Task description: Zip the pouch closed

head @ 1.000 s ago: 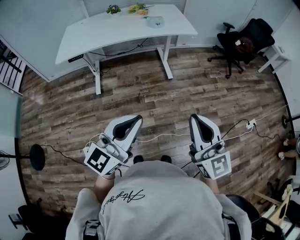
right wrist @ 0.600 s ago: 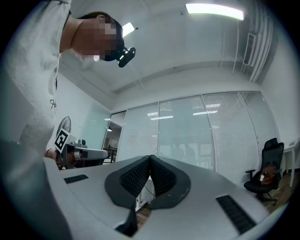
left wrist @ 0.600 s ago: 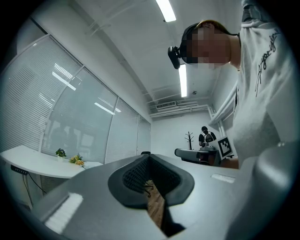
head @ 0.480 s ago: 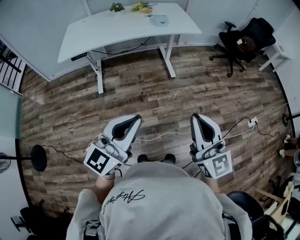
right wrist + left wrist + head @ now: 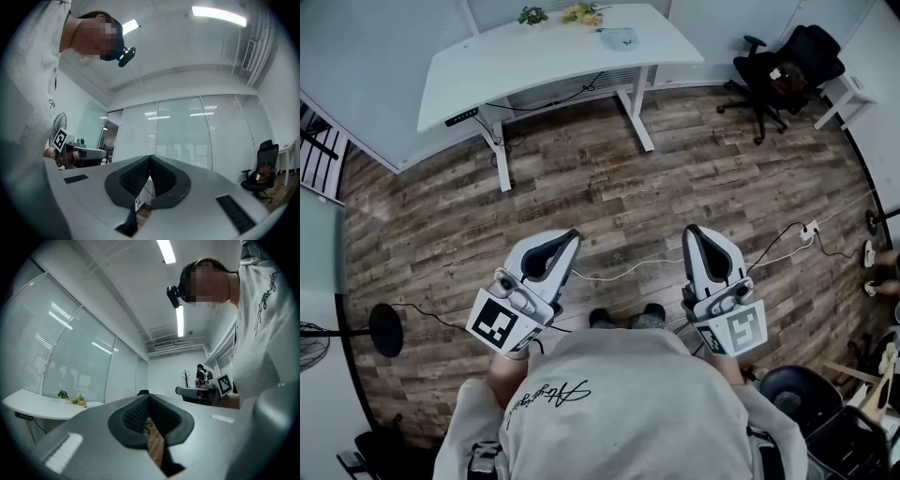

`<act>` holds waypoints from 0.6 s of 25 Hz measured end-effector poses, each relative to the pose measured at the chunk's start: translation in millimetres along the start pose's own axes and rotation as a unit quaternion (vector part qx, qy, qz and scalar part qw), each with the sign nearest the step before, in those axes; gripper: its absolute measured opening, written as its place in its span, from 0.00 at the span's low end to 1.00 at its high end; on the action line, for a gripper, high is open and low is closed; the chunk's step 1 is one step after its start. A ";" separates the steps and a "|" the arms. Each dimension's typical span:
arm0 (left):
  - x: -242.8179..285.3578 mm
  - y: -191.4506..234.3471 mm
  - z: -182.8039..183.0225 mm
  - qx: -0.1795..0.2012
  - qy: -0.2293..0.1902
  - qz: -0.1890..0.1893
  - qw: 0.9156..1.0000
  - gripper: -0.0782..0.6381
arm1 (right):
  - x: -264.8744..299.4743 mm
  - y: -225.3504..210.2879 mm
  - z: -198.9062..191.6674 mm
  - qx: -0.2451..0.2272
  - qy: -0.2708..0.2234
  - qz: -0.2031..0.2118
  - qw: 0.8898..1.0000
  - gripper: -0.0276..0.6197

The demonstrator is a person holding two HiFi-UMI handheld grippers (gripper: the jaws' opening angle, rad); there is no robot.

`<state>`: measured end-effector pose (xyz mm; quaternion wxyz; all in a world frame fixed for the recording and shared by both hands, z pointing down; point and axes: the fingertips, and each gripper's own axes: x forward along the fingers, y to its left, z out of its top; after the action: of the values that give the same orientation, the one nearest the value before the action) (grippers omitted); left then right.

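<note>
1. Standing on the floor (image 5: 581,178), a person (image 5: 609,403) holds both grippers well apart from the bench (image 5: 506,70).
2. Left gripper (image 5: 572,236): jaws clenched, empty.
3. Right gripper (image 5: 691,231): jaws clenched, empty.
4. Pouch (image 5: 619,38) lies on the bench, near flowers (image 5: 575,14).

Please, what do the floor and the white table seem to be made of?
The brown plank floor looks like wood or wood-look laminate, matt: grain streaks and staggered board joints show. The white table seems topped with smooth laminate or painted board, plain and even; its thin white legs are probably metal.
</note>
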<state>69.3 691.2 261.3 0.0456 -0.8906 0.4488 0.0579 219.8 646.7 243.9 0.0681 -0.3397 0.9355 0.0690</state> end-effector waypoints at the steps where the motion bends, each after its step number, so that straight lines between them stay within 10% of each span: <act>1: -3.9 2.5 -1.0 0.000 0.000 -0.002 1.000 0.10 | 0.3 4.5 -1.6 -0.001 0.002 -0.003 1.000 0.05; 15: -1.5 -2.0 -11.3 -0.006 0.001 -0.053 0.999 0.10 | -23.6 13.1 -5.1 -0.007 0.029 -0.058 0.998 0.05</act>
<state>70.7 692.1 272.8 0.0428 -0.9136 0.4003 0.0572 228.9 670.6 254.1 0.0427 -0.3958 0.9152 0.0622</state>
